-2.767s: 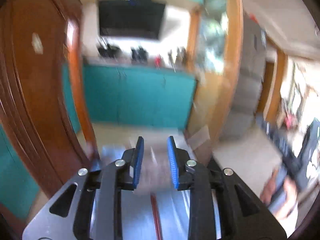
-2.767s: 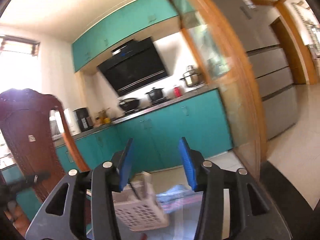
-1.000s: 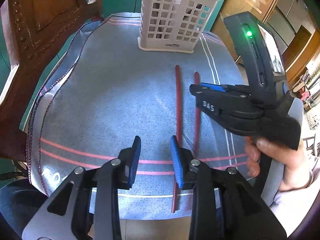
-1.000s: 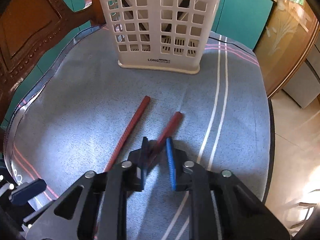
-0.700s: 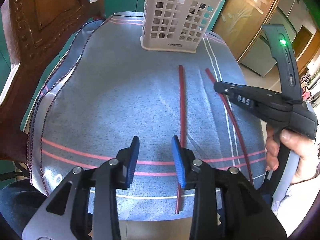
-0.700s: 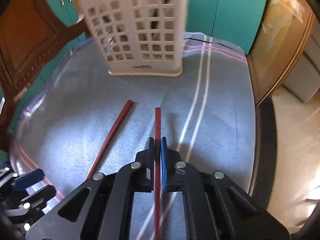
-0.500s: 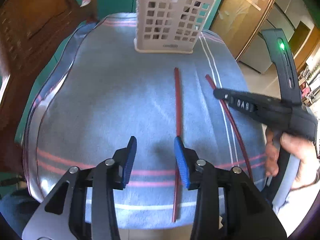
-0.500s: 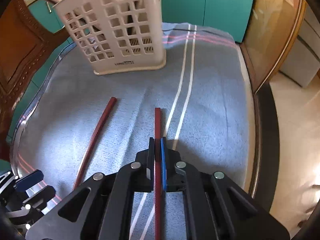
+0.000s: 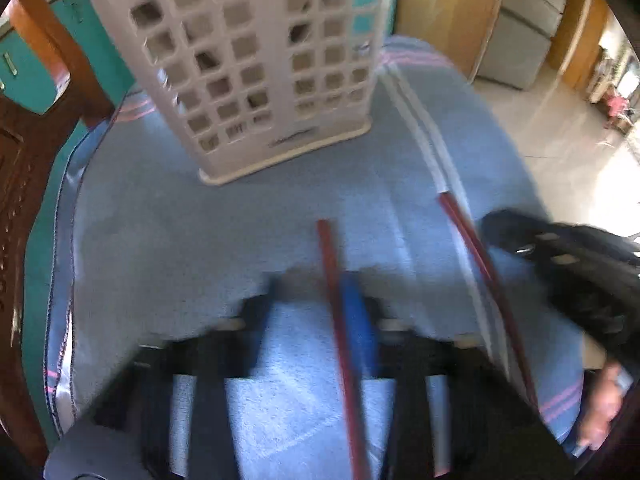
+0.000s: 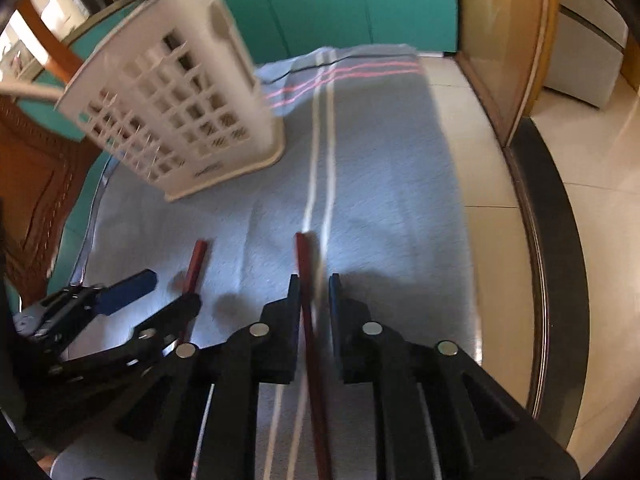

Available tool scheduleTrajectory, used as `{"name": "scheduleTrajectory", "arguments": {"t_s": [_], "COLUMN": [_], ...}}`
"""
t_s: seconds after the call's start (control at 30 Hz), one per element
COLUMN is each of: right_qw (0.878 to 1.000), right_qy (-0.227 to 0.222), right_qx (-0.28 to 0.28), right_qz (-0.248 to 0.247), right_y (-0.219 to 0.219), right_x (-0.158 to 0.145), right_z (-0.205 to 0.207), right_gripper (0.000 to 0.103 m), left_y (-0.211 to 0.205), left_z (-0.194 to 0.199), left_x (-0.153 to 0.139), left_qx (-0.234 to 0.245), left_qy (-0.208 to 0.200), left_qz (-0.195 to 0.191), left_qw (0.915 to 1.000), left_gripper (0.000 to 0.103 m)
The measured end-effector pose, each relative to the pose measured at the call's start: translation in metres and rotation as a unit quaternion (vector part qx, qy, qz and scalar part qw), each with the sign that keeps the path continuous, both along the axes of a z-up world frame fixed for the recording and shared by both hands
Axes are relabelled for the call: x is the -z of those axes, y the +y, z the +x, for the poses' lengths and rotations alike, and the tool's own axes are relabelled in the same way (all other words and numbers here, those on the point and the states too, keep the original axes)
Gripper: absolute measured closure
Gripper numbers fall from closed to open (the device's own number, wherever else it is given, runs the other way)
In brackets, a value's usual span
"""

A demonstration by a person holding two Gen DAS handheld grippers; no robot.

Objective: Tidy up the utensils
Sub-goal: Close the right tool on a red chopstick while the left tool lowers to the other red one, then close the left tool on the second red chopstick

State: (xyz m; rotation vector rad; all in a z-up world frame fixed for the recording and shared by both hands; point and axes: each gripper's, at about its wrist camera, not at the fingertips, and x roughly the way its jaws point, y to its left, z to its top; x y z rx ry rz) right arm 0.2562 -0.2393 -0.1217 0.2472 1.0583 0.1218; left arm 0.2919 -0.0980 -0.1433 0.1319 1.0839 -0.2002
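Two dark red chopsticks on the blue-grey striped cloth (image 10: 380, 184), and two grippers over them. One white perforated plastic utensil basket (image 10: 176, 112) stands upright at the far end of the cloth, with a handle or two poking out of its top, too blurred to name.

Right wrist view: the right gripper (image 10: 314, 284) has the right-hand dark red chopstick (image 10: 306, 280) running between its fingers, lying against the left finger, with a visible gap to the right one, so the jaws are parted around it, not clamped. The stick's far tip points toward the pair of white stripes on the cloth.

Over to the left: the left gripper (image 9: 316, 300) is heavily blurred. The left-hand dark red chopstick (image 9: 334, 280) passes just beside its blue-padded right finger (image 9: 360, 320), and the other finger sits well off to the left, so the jaws stand wide. I cannot tell whether pad and stick touch.

Around the scene: a carved brown wooden chair back (image 10: 36, 184) at the left edge, teal cabinet doors (image 10: 340, 4) behind the basket, pale floor tiles (image 10: 592, 152) to the right. Nothing lies between the sticks and the basket.
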Motion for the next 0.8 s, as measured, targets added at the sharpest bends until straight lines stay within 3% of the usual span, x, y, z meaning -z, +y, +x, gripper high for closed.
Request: {"name": "scheduleTrajectory", "arguments": {"t_s": [0.1,0.23,0.3,0.43,0.8], "right_qw": [1.0,1.0,0.999,0.997,0.988], "right_qy": [-0.002,-0.013,-0.017,-0.008,-0.024], "right_qx": [0.005,-0.016,-0.032,-0.051,-0.065], "right_qz": [0.01,0.005,-0.005,-0.054,-0.135], "right_y": [-0.007,0.003,0.014,0.035,0.061], "right_x": [-0.002,-0.004,-0.004,0.006,0.014], "right_z": [0.0,0.0,0.001,0.005,0.012], "right_gripper": [0.083,0.077,0.071,0.071,0.071], "left_y": [0.007,0.019,0.024,0.023,0.034], "left_z": [-0.005,-0.012,-0.008,0.002,0.005], "left_x": [0.001,0.002,0.003,0.003,-0.001], "left_qx": [-0.012,-0.024,-0.03,-0.033,-0.034], "left_qy": [0.009,0.012,0.01,0.009,0.014], "left_qz": [-0.01,-0.026,-0.024,-0.007,0.003], "left_qw": [0.9998,0.9993,0.9992,0.9994,0.9993], "left_gripper": [0.092,0.092,0.086,0.064,0.06]}}
